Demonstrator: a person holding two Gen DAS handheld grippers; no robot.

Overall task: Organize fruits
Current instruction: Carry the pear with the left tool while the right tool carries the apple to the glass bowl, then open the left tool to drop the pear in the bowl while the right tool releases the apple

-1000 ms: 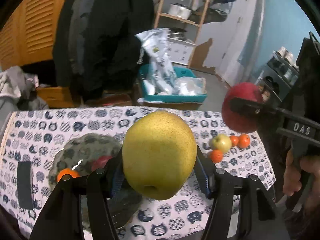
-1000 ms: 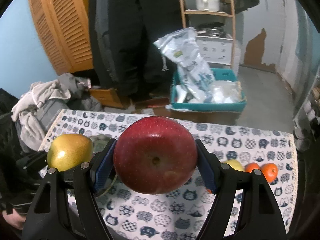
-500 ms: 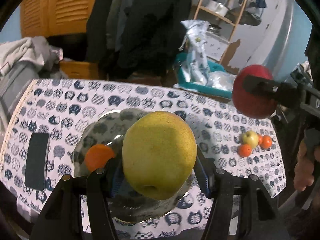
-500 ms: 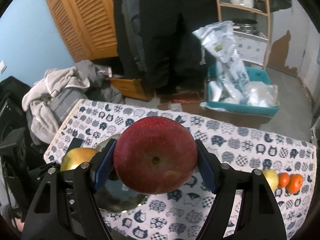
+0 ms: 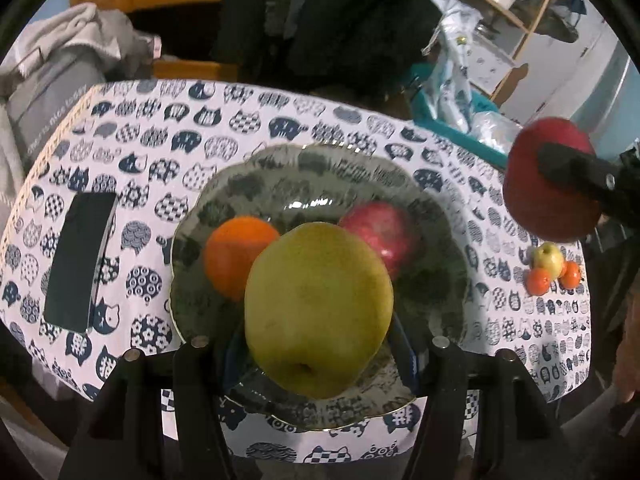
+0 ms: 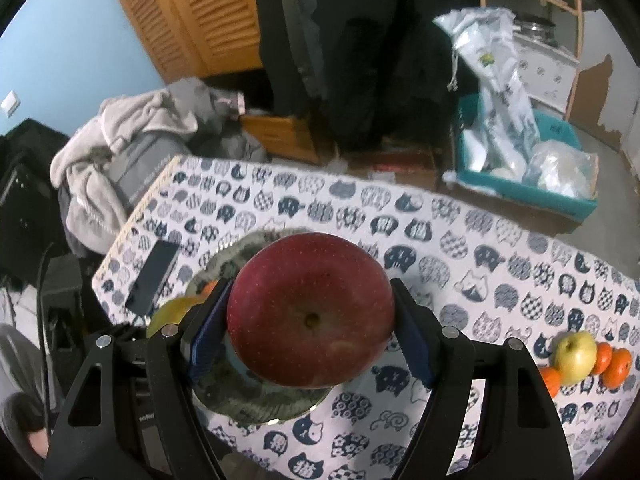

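Observation:
My left gripper (image 5: 318,344) is shut on a yellow-green pear (image 5: 318,308) and holds it above the near part of a glass plate (image 5: 436,208). On the plate lie an orange (image 5: 236,248) and a red apple (image 5: 380,232). My right gripper (image 6: 310,340) is shut on a dark red apple (image 6: 310,312), held above the right side of the plate (image 6: 256,404); it also shows in the left wrist view (image 5: 548,184). A small yellow apple (image 6: 576,356) and small oranges (image 6: 618,368) lie at the table's right end.
A dark phone (image 5: 80,260) lies left of the plate on the cat-print tablecloth (image 5: 200,128). Beyond the table stand a teal bin with bags (image 6: 524,160), a pile of clothes (image 6: 120,152) and a wooden shelf (image 6: 532,0).
Both grippers have moved left and tilted down over the plate, each still holding its fruit. The plate with the orange and red apple now fills the left view.

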